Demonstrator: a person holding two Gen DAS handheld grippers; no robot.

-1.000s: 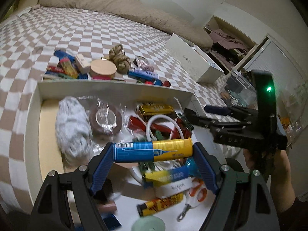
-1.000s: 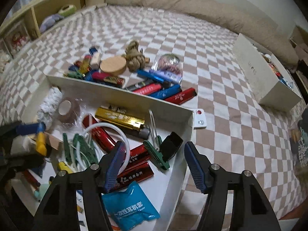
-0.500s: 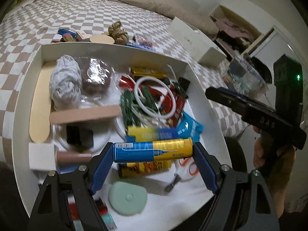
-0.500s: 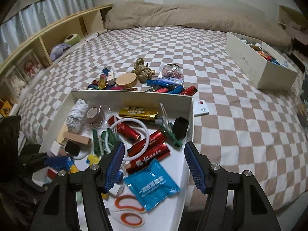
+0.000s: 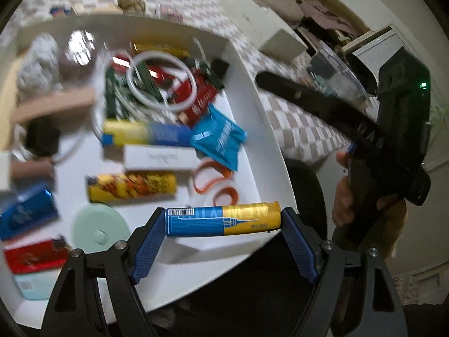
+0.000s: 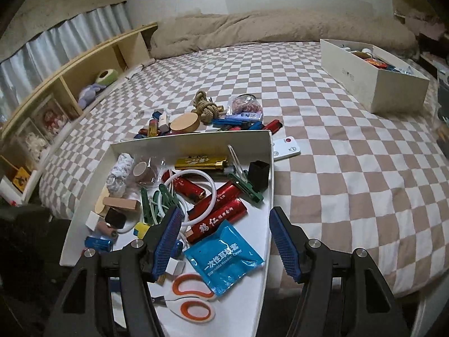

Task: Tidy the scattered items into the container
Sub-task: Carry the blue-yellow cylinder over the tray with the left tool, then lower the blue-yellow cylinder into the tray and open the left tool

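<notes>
Bed with brown-and-white checked cover [image 6: 336,168], bearing all lots. White open container [image 6: 269,151], a shallow rectangular box at the bed's near edge, holding mixed small goods: white ring [image 6: 196,193] lying over red lighters [image 6: 216,213]; gold lighter [image 6: 200,163] near the far wall; green clothespins [image 6: 157,202]; blue sachet [image 6: 224,257] toward the near end by the right-hand wall; orange-handled scissors [image 6: 190,300] nearest the camera; black cap-like box [image 6: 258,172] against the right-hand wall. Second white box [image 6: 373,75], well apart on the far right of the bed, with items inside. Scattered pile not yet tidied, just beyond the container's far wall: rope knot [image 6: 206,106], round wooden lid [image 6: 185,122], clear bag of pinkish pieces [image 6: 245,104], assorted lighters. White remote [image 6: 286,147] on the cover, just beside the container's far right corner. Left gripper [image 5: 221,224]: jaws clamped end to end on a blue-and-yellow lighter [image 5: 221,221], held crosswise over the container's near edge; view blurred. Right gripper [image 6: 224,241]: jaws apart, nothing between them, poised above the sachet; in the left view it [image 5: 336,118] is held by a hand [image 5: 362,205].
</notes>
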